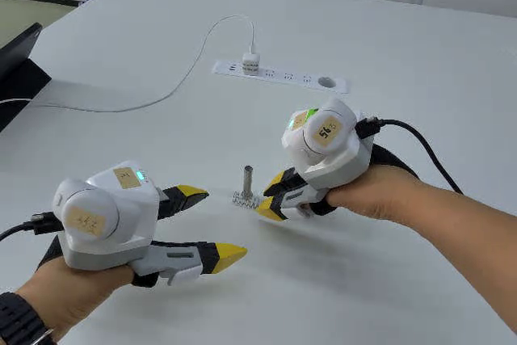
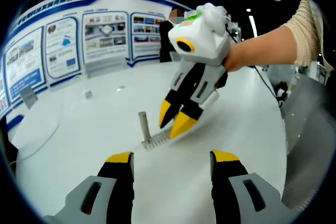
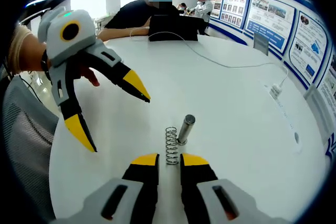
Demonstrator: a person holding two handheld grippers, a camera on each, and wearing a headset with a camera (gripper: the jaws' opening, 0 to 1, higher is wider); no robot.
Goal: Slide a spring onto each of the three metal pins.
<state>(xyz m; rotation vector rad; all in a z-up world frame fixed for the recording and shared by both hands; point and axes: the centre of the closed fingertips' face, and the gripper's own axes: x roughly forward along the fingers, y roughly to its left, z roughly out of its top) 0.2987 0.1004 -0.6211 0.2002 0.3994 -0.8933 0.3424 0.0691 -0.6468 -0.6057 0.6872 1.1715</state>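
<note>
Head view shows a white table (image 1: 339, 296) with one metal pin (image 1: 248, 177) standing upright near its middle. A small spring (image 1: 242, 198) lies flat on the table at the foot of the pin. The right gripper (image 1: 263, 198) comes in low from the right side, and its yellow-tipped jaws are drawn close together at the spring's outer end. Right gripper view has the near end of the spring sitting in the narrow gap between the jaw tips, with the coil running away toward the base of the pin. Whether the jaws actually pinch the spring cannot be told. The left gripper (image 1: 212, 224) hovers over the near left part of the table. Its jaws are spread wide apart with nothing between them, and they point toward the pin while staying well apart from it. Left gripper view looks past its own open jaws at the pin, the spring beside it and the right gripper's tips at the spring. Toward the far edge of the table lies a white power strip (image 1: 279, 76) with a white plug (image 1: 251, 62) in it. A thin white cable (image 1: 183, 77) trails from the plug toward the left edge.
</note>
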